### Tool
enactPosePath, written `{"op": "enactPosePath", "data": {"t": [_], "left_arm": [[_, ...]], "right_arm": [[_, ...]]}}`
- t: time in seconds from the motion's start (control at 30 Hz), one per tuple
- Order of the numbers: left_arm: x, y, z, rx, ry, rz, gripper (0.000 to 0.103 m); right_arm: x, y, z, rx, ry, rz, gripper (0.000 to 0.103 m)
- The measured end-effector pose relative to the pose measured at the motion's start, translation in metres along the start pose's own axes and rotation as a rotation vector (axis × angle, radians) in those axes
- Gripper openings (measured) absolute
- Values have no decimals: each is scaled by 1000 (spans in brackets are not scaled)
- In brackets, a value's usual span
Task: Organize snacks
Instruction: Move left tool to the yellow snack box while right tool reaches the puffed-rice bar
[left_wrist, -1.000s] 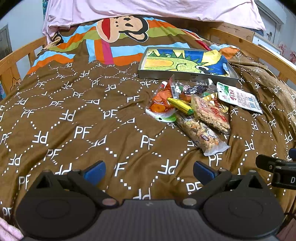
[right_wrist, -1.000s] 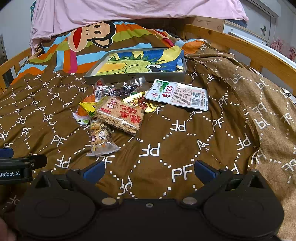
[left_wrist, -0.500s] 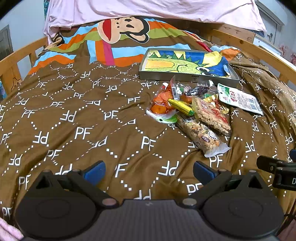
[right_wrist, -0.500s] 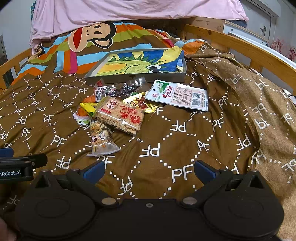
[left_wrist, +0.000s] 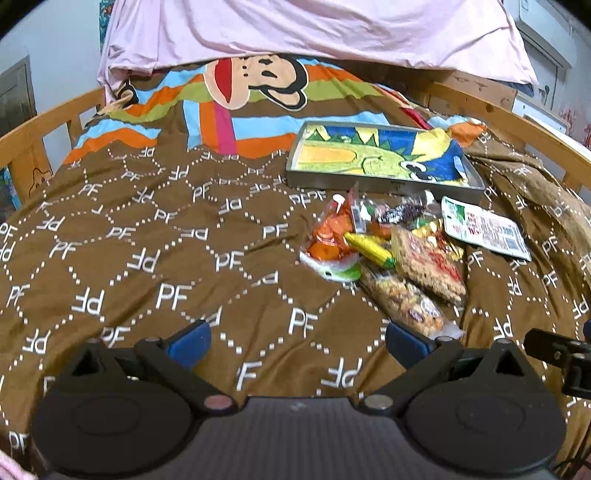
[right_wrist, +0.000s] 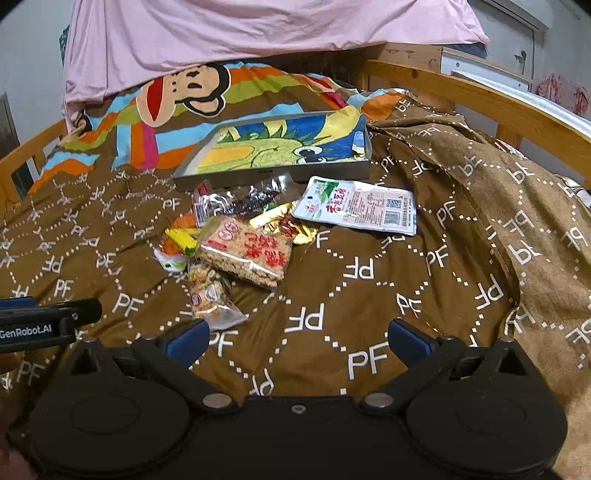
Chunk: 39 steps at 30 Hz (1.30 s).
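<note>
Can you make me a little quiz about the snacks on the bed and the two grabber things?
1. True or false: the grey metal tray with the dinosaur picture already holds a snack.
2. Which packet lies nearest the right gripper? A) the white flat packet with green print B) the clear bag of mixed nuts C) the clear bag of dark sweets
3. Fill in: the fingers of the left gripper are spread ____ over the brown quilt.

Key: 1 false, every snack lies on the quilt in front of the tray. 2 B. 3 open, holding nothing.
</note>
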<state>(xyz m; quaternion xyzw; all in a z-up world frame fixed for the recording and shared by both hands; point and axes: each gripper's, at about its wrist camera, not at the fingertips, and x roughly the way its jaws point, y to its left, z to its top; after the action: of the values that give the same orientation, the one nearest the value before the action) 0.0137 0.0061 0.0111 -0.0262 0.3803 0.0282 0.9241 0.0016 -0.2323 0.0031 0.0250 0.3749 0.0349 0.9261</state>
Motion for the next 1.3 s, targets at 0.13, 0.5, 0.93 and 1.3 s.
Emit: {"op": "enactPosePath", "data": {"t": [0.13,0.5,0.93,1.3], "left_arm": [[6,0,13,9,-17,0,103],[51,0,43,50,-38,-44,103],[93,-2,51,125,-3,-180,103],[136,-14,72,212,44,-323,103]], "right_arm": [[-3,-1,5,10,-58,19,102],[18,-4,26,-64,-217,48,102],[73,-14,37,-192,-195,65,102],[102,14,20,-438,-180,31,102]]}}
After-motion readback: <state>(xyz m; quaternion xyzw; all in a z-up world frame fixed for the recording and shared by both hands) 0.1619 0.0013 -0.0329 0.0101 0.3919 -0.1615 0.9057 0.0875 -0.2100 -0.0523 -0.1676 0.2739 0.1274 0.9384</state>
